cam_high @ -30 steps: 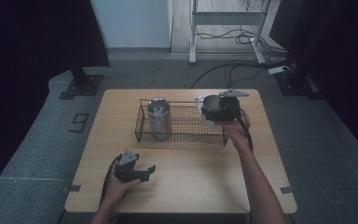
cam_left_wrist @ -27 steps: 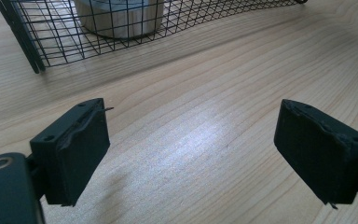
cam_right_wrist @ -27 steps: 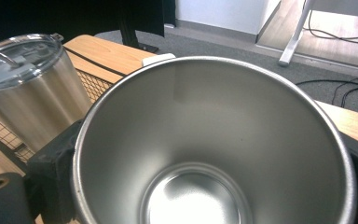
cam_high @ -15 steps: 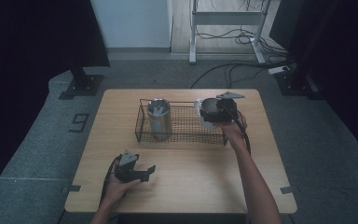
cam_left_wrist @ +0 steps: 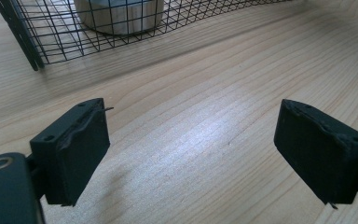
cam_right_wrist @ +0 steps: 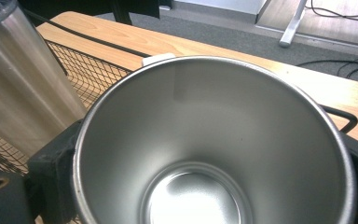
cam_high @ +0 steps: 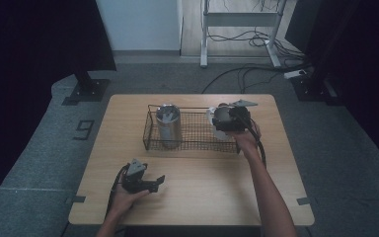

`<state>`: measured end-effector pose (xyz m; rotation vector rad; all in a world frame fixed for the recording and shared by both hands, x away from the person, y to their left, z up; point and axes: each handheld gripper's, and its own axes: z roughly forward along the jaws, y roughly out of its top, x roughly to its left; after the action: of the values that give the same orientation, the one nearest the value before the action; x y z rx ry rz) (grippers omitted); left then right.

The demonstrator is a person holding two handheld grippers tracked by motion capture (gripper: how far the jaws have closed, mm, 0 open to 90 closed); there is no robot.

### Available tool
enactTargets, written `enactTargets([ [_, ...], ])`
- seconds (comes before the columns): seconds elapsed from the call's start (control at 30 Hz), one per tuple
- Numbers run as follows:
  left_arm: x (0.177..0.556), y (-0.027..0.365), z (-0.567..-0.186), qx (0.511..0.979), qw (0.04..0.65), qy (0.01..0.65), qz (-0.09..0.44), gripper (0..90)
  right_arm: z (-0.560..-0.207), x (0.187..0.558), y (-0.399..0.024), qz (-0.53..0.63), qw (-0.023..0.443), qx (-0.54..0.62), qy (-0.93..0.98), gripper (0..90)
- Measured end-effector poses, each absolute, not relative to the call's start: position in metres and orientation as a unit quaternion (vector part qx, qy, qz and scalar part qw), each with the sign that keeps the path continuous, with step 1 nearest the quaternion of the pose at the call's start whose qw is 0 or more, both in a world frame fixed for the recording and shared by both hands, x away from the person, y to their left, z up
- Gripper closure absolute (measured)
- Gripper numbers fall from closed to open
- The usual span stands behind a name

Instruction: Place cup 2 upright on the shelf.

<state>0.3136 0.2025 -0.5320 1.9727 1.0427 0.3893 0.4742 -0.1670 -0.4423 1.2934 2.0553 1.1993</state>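
Note:
A steel cup [cam_right_wrist: 205, 140] sits between the jaws of my right gripper [cam_right_wrist: 207, 161], which is shut on it, the cup's empty mouth facing the camera. In the high view the right gripper [cam_high: 221, 118] holds this cup [cam_high: 210, 117] over the right end of a black wire basket [cam_high: 193, 145]. A tall steel tumbler [cam_high: 168, 123] stands upright in the basket's left part, and the right gripper view has the tumbler [cam_right_wrist: 23, 84] to the cup's left. My left gripper [cam_high: 145, 182] rests open on the table's front left, nothing between its jaws [cam_left_wrist: 193, 149].
The wooden table [cam_high: 202, 197] has bare wood in front of the basket. The basket's near corner [cam_left_wrist: 28, 46] and the tumbler's base [cam_left_wrist: 116, 14] lie just ahead of the left gripper. Cables [cam_high: 246, 74] and stand legs lie on the floor beyond the table.
The right gripper with the cup has drifted slightly left and lower toward the basket. The left gripper has stayed put.

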Motion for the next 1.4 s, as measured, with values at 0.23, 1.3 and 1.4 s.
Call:
enactTargets([
  [0.23,0.314,0.202,-0.533,0.790,0.422,0.417,0.157,10.4,-0.449,0.476,-0.164,0.424,0.212,0.467,0.746,6.1],
  [1.3,0.314,0.203,-0.533,0.790,0.420,0.417,0.158,10.4,-0.472,0.486,-0.155,0.389,0.195,0.481,0.761,6.1],
  [1.4,0.314,0.202,-0.533,0.791,0.420,0.417,0.158,10.4,-0.474,0.486,-0.154,0.385,0.196,0.481,0.763,6.1],
])
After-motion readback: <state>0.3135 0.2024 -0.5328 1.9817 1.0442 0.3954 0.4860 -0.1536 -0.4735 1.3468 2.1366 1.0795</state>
